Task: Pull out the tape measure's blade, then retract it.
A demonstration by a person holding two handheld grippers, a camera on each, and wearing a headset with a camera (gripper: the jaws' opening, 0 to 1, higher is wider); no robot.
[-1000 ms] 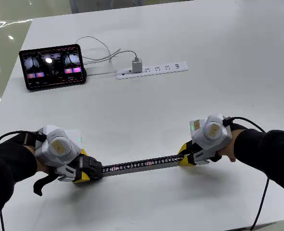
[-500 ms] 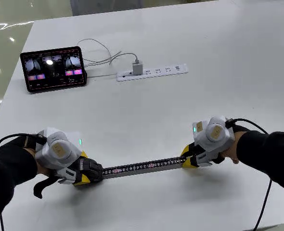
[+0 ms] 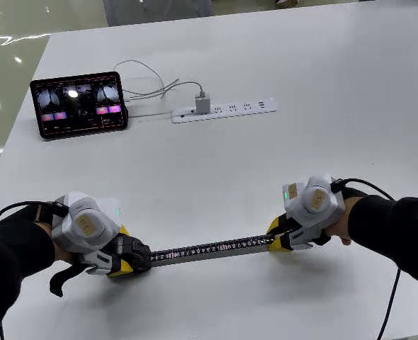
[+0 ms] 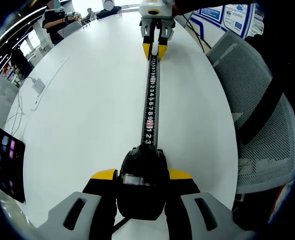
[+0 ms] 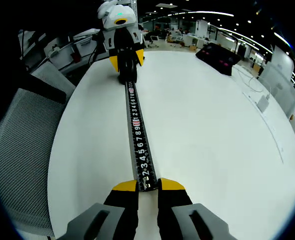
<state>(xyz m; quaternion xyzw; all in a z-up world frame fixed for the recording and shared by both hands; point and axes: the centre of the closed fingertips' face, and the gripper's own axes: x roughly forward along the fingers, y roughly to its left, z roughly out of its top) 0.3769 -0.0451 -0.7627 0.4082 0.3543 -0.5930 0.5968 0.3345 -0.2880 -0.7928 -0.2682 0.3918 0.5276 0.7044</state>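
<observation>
Left gripper [image 3: 124, 246] clamped on tape measure case [image 3: 135, 254]. Right gripper [image 3: 273, 235] pinching the blade [image 3: 209, 249] at its tip. Blade extended flat between them, well apart from power strip [image 3: 224, 109], on its near side.

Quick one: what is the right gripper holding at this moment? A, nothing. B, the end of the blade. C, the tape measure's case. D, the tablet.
B: the right gripper is shut on the tip of the blade, while the left gripper clamps the case at the other end.
</observation>
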